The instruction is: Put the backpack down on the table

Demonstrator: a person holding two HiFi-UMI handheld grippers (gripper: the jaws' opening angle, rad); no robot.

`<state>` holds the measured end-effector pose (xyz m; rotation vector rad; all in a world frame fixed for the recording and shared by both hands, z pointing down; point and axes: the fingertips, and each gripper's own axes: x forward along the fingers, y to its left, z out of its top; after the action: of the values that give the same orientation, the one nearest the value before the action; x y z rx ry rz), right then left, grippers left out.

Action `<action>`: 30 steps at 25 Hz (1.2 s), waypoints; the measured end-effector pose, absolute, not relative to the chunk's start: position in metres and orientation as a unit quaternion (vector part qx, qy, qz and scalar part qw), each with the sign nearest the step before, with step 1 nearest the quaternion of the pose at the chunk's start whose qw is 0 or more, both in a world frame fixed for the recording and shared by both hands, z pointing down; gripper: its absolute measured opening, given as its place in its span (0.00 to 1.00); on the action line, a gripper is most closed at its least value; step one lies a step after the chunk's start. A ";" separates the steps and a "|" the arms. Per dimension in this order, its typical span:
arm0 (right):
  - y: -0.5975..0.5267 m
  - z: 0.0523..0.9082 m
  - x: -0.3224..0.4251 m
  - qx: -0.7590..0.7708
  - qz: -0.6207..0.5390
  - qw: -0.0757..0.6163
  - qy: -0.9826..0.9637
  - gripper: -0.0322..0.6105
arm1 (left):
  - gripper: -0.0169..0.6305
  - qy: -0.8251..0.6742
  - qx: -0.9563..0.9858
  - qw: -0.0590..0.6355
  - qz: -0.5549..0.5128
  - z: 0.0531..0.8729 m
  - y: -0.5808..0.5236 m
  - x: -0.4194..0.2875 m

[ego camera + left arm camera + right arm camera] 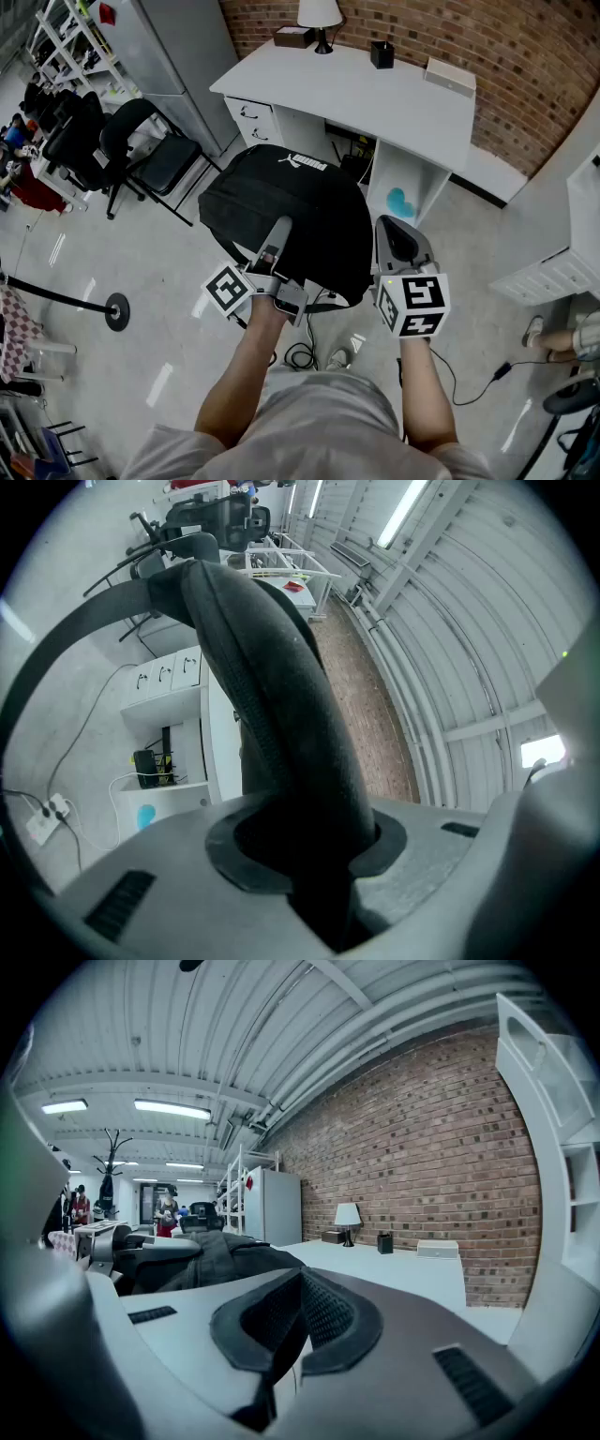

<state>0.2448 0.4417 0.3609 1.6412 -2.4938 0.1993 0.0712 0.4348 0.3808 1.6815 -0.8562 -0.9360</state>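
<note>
The left hand-held gripper (309,850) is clamping the padded strap (272,686), so the black backpack (281,202) is hanging just beyond it, short of the white bench (394,94) ahead. The right hand-held gripper (281,1335), jaws together on nothing, is hovering beside the bag, probably to steady it.

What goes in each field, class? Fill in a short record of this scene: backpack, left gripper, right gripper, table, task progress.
backpack: black backpack, held up in the air in front of the table, not resting on it
left gripper: left gripper shut on the strap of the backpack
right gripper: right gripper beside the backpack's right edge, jaws together, nothing between them
table: white table against the brick wall; a lamp and a small black box stand near its back edge
task progress: backpack not yet put down
</note>
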 end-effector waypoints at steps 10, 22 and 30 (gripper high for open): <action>0.428 0.366 0.264 0.547 0.063 0.072 -0.832 0.05 | 0.19 -0.348 0.691 0.494 -0.397 0.383 0.415 0.086; 0.379 0.374 0.263 0.561 0.063 0.082 -0.821 0.05 | 0.19 -0.327 0.692 0.510 -0.393 0.391 0.357 0.084; 0.302 0.381 0.220 0.571 0.063 0.090 -0.814 0.05 | 0.19 -0.313 0.685 0.527 -0.393 0.403 0.280 0.044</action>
<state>0.2201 0.3020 0.3808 1.6978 -2.4188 0.1879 0.0444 0.2800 0.4032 1.6372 -0.7479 -0.9400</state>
